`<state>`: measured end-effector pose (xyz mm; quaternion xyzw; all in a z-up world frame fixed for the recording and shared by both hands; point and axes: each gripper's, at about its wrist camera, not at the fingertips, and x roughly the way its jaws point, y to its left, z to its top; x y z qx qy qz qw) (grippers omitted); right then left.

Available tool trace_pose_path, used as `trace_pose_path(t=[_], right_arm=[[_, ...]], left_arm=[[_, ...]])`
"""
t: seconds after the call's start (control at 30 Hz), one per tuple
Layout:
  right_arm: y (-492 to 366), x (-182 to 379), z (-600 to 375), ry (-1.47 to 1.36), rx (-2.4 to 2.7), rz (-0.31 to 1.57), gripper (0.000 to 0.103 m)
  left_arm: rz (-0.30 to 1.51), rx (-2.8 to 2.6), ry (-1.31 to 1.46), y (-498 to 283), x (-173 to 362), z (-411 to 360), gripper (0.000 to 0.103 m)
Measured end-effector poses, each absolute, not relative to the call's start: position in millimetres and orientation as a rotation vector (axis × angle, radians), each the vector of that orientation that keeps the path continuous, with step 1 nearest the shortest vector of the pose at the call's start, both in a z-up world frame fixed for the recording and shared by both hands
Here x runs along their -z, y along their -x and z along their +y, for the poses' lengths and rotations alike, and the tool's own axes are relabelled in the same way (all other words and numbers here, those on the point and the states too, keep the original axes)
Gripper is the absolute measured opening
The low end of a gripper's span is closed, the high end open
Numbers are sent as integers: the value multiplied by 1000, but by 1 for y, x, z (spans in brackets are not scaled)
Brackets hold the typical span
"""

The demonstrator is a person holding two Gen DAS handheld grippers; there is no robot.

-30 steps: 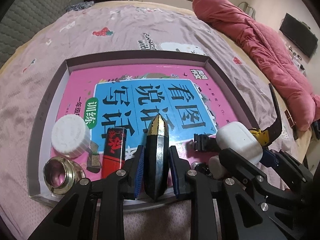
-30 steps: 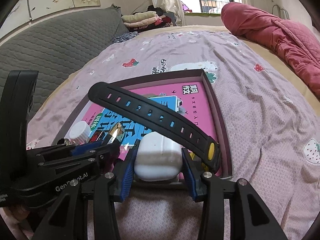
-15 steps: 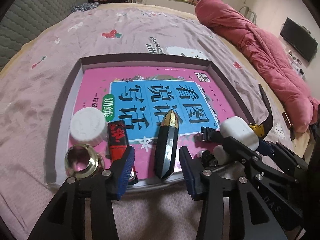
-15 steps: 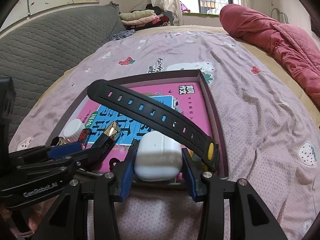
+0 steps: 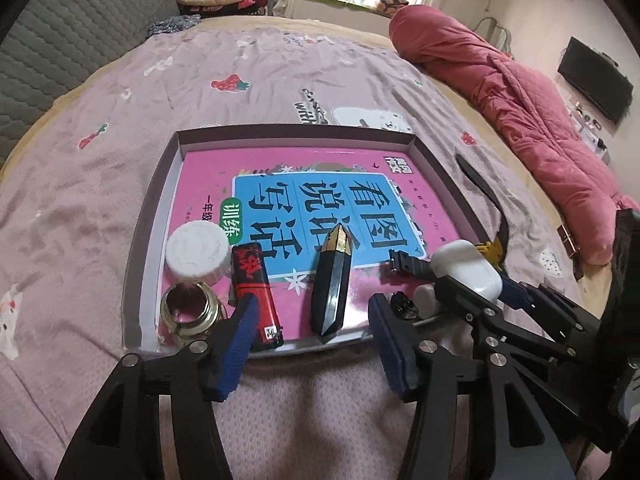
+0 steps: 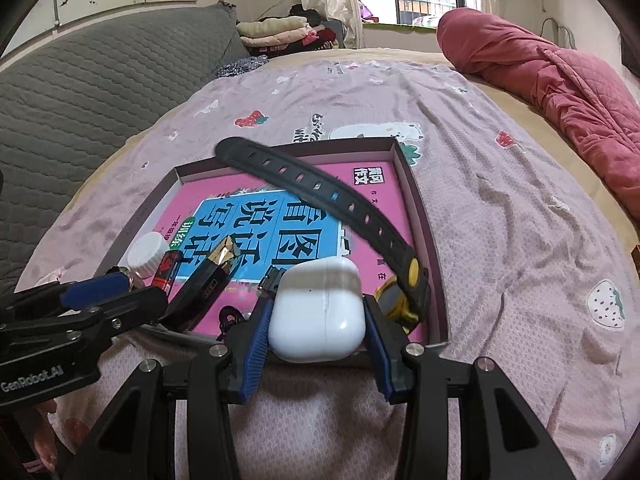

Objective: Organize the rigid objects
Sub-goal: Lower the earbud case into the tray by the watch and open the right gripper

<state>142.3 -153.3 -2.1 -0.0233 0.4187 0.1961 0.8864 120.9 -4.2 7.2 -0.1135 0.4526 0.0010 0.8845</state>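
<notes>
A shallow dark tray (image 5: 154, 216) on the bed holds a pink book (image 5: 280, 168). On the book lie a white cap (image 5: 196, 250), a red lighter (image 5: 254, 280), a brass ring (image 5: 188, 308) and a black faceted piece with a gold tip (image 5: 332, 280). My left gripper (image 5: 312, 314) hangs just in front of the tray's near wall. Its jaws are opening, and the pads stand clear of the black piece on both sides. My right gripper (image 6: 318, 314) is shut on a white earbud case (image 6: 318, 308) over the tray's near right corner. A black watch strap (image 6: 320, 200) arches above it.
The tray sits on a pink printed bedsheet (image 5: 280, 68). A red quilt (image 5: 520, 112) is bunched along the right side, and a grey padded headboard (image 6: 80, 92) lies to the left. The watch's yellow-and-black body (image 6: 394, 300) rests in the tray's right corner. Folded clothes (image 6: 276, 32) lie at the back.
The left jaws have spread and let go of the black faceted piece, which now lies on the book. The left gripper has drawn back and up. The right gripper has kept still.
</notes>
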Motion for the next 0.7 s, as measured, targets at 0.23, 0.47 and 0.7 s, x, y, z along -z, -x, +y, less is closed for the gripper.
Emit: trace_pose_path(t=[0.23,0.47,0.7], right_arm=[[-144,2,-150,73,-386,877,45],[-144,2,-148,72,-377,876,47],[-133,-11,-150,76,-388,850,47]], left_arm=[[927,2,232,-108,-19,-5,58],[906,-13,244,-96,-30,5,59],[889,-29,245,-91,-39,8,59]])
